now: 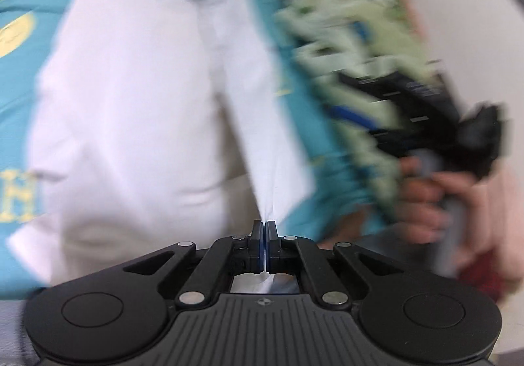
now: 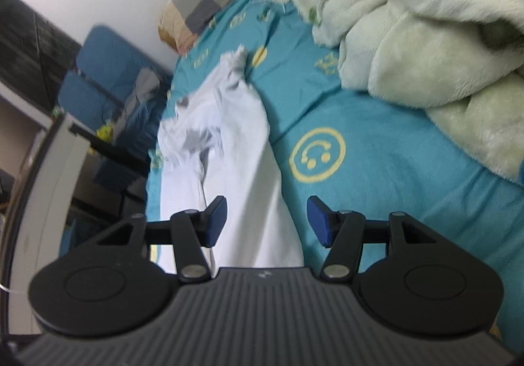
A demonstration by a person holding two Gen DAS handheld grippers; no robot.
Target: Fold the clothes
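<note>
White garment (image 2: pixel 235 143) lies stretched on the teal bedsheet (image 2: pixel 393 169), and we hold it at one end: our left gripper (image 1: pixel 264 228) is pinched tight on a fold of the cloth, which fans out from the pads up the blurred left-wrist view. Our right gripper (image 2: pixel 267 220) hangs just above the cloth with its jaws apart, the fabric passing under the gap, neither pad pressing it. From there the garment's long axis runs away from the fingers toward the pillow (image 2: pixel 209 2). A pale green fleece blanket (image 2: pixel 425 38) is heaped beside it.
</note>
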